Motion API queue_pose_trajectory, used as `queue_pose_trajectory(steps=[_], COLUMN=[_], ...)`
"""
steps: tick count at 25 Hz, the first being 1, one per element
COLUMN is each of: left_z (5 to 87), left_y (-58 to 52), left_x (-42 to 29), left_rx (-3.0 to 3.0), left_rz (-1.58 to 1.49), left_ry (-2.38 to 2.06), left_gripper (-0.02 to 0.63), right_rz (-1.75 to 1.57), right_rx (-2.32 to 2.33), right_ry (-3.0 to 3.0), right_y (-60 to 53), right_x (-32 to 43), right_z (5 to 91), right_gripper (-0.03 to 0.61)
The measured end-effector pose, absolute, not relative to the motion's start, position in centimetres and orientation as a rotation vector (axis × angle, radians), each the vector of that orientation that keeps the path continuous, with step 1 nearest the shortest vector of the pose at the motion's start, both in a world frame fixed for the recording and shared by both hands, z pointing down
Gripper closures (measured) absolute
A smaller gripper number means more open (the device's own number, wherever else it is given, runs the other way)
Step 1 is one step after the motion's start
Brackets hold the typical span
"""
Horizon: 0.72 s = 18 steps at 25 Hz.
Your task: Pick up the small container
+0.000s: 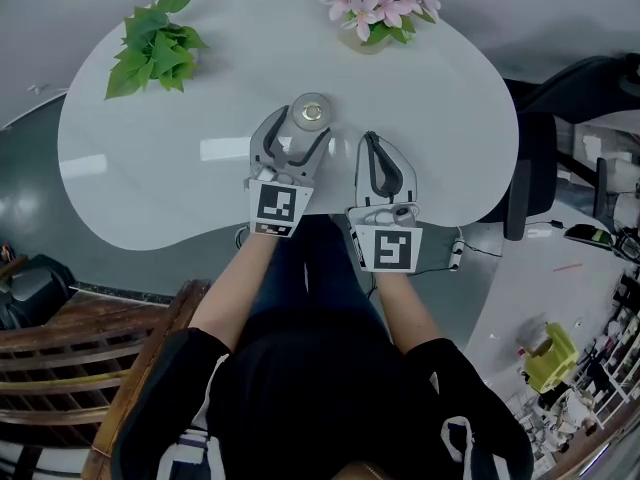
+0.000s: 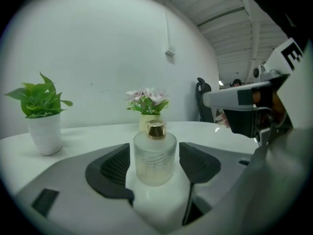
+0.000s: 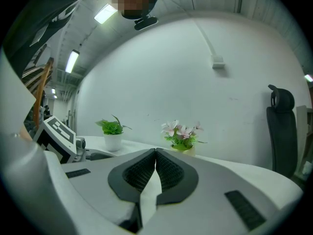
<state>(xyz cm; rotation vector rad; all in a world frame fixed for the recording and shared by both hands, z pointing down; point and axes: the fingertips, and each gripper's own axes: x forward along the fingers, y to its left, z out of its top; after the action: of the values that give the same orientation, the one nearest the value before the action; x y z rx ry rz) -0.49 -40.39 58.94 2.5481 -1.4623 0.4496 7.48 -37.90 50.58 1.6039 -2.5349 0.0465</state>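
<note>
The small container [image 1: 310, 111] is a round frosted-glass bottle with a gold cap, standing upright on the white table [image 1: 150, 168]. My left gripper [image 1: 298, 128] is open, with one jaw on each side of the bottle. In the left gripper view the bottle [image 2: 155, 155] stands between the dark pads [image 2: 115, 168], with a narrow gap showing on each side. My right gripper [image 1: 371, 140] rests to the right of the bottle, shut and empty. In the right gripper view its pads [image 3: 168, 170] meet with nothing between them.
A green potted plant [image 1: 155, 48] stands at the table's far left, and a pot of pink flowers [image 1: 375, 3] at the far middle. A black office chair [image 1: 560, 138] is right of the table. A wooden chair [image 1: 90, 338] is at my near left.
</note>
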Motion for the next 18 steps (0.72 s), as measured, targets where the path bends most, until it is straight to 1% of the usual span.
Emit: queue_pose_trajectory(steps=[18], left_z=[59.9], left_y=[-42.7], left_x=[1.1], left_rx=[2.554], left_rz=[0.460], left_ry=[-1.404], left_gripper=[0.291], right_rz=[0.097], right_rx=[1.498], right_ry=[-2.481], right_y=[-38.6], right_x=[7.4], right_z=[53.2], right_gripper=[0.555])
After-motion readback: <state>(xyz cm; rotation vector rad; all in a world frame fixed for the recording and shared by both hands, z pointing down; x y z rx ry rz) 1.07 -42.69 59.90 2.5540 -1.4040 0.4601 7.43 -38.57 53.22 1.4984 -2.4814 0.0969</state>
